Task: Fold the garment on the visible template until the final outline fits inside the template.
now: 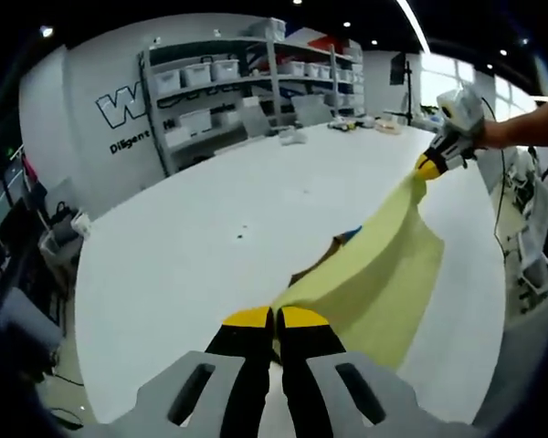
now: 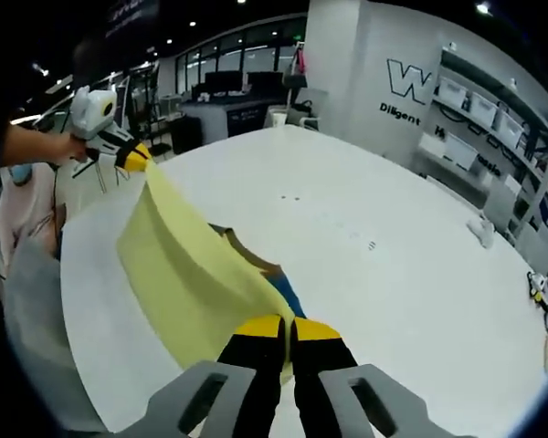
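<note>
Left tool and right tool each clenched on the yellow garment, stretched above the white table; brown template lower center underneath.

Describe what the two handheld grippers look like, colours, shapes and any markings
Both match. The left gripper has two black jaws capped with yellow tips, rising from a pale grey moulded body with slot-shaped cut-outs. The right gripper looks the same up close; seen from the left gripper view, it carries a white-grey housing behind its yellow-and-black jaws. No cables or markings are visible.
</note>
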### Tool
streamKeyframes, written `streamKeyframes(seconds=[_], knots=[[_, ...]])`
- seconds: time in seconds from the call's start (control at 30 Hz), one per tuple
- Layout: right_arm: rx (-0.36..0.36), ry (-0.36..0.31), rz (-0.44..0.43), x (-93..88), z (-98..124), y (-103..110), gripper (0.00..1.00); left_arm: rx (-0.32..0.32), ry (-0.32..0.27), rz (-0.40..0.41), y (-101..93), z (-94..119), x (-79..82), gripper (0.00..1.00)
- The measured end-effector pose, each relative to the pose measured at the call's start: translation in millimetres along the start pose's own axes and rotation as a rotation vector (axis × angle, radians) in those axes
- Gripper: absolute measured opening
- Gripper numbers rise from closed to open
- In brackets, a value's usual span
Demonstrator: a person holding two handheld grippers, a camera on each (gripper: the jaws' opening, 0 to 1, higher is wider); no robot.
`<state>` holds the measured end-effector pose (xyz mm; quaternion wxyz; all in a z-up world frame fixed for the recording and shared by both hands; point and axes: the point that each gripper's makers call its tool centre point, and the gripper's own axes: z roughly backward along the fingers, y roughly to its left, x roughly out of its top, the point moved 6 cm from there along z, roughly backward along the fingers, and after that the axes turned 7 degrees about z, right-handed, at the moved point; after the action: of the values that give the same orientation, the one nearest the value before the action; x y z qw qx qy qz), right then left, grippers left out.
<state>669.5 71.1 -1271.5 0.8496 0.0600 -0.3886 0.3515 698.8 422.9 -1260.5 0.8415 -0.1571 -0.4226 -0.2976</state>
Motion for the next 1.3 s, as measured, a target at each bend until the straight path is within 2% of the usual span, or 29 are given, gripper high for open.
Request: streamKeyframes(seconds=[0.23, 0.53, 0.87, 1.03, 1.3], knots=[[-0.001, 0.01, -0.013, 0.7, -14.2, -6.0, 0.0, 0.009, 0.014, 0.016, 5.6, -11.3, -3.1, 0.0], [-0.013, 0.021, -0.058, -5.2, -30.6, -10.9, 0.0, 0.018, 0.03, -0.008, 9.6, -26.0, -7.5, 0.0], [-0.041, 0.068, -0.066, -16.7, -56.9, -11.0, 0.0, 0.045, 0.048, 0.003, 14.7, -45.8, -14.2, 0.0], [-0.046, 0.084, -0.107, -25.7, -68.3, -12.1, 0.0, 0.063, 0.076, 0.033, 18.5, -57.3, -22.8, 0.0], [-0.071, 0.102, -0.09, -32.7, -80.2, -13.8, 0.0, 0.075, 0.084, 0.022, 19.5, -72.6, -28.2, 0.0]])
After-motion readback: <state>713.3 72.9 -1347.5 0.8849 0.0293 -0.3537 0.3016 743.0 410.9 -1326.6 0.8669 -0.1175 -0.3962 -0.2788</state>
